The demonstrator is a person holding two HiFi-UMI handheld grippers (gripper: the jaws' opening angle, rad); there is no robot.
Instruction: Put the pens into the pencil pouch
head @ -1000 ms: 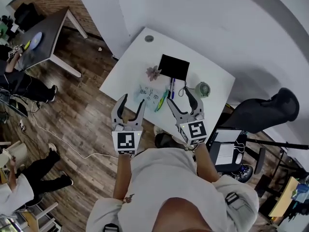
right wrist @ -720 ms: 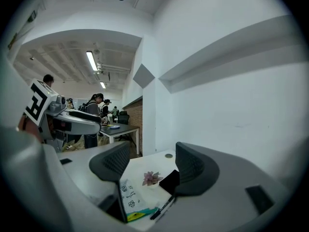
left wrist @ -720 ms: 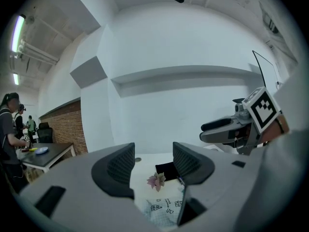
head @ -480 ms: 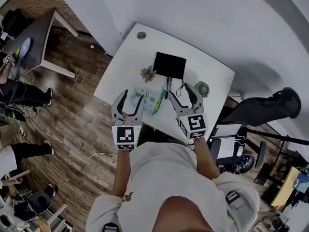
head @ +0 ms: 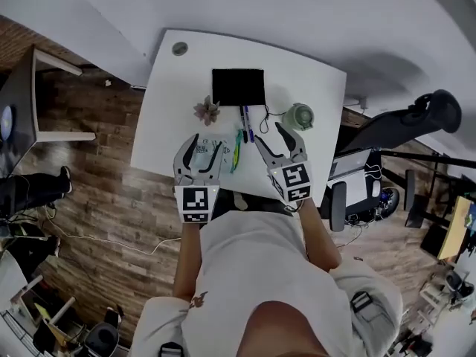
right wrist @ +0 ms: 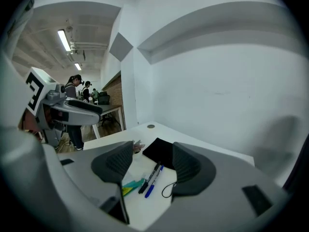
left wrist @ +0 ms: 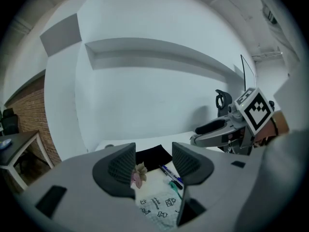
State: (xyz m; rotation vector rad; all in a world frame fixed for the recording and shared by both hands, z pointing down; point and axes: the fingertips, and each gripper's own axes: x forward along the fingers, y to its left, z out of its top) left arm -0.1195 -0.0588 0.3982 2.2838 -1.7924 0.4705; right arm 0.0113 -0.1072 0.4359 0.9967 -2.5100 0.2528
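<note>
- A black flat rectangle point(head: 238, 86) lies near the table's point(head: 312, 73) far edge, with a small dried flower point(head: 207, 111) and a green round thing point(head: 300, 116) beside it.
- The pens point(head: 245, 123) lie at mid-table, just beside the patterned pouch point(head: 210, 152) at the near edge.
- Wood floor point(head: 111, 199) and white walls surround the table.
- The left gripper point(head: 209, 143) hangs over the pouch and the right gripper point(head: 269, 134) over the pens. Both sets of jaws are apart, have just been closing a little, and grip nothing.

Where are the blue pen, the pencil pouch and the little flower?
blue pen point(right wrist: 153, 181): right gripper view, on the middle of its barrel.
pencil pouch point(left wrist: 161, 204): left gripper view, on its clear side with the small prints.
little flower point(left wrist: 138, 175): left gripper view, on its petals.
</note>
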